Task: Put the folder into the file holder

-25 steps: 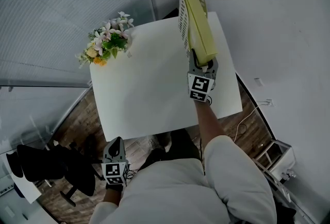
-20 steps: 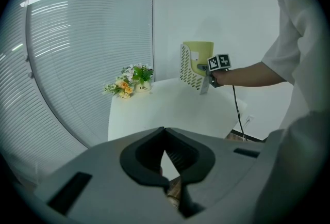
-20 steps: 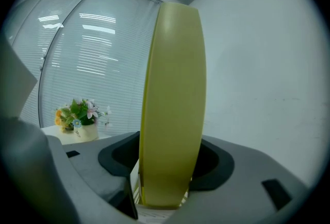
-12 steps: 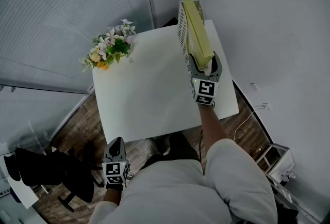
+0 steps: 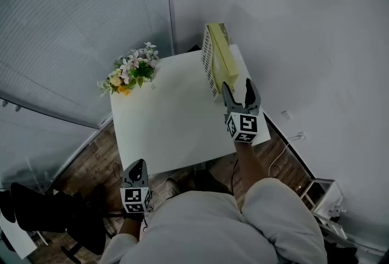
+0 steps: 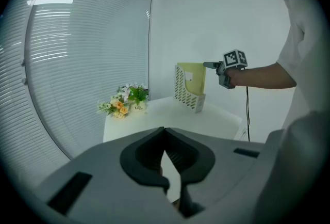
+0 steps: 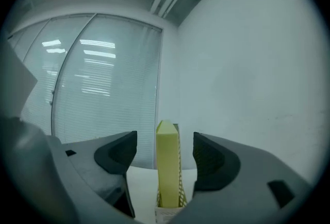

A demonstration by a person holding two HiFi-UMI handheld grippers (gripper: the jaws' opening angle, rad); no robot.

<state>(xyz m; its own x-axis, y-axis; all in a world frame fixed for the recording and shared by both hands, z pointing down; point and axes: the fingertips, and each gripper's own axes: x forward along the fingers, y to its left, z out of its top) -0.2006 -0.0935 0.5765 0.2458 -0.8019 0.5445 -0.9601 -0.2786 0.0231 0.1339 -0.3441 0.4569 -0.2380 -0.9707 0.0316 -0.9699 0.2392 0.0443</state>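
Head view: finds the right gripper [image 5: 236,85] fingers just spread wide and lifted off the folder [image 5: 226,55], upright inside the file holder [image 5: 208,65] on the table [image 5: 170,123], left gripper [image 5: 136,165] fingers together, so likely done.

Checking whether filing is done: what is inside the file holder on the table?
A yellow folder stands upright inside the perforated file holder, its top sticking out. The holder's walls cover its lower part and anything beneath it.
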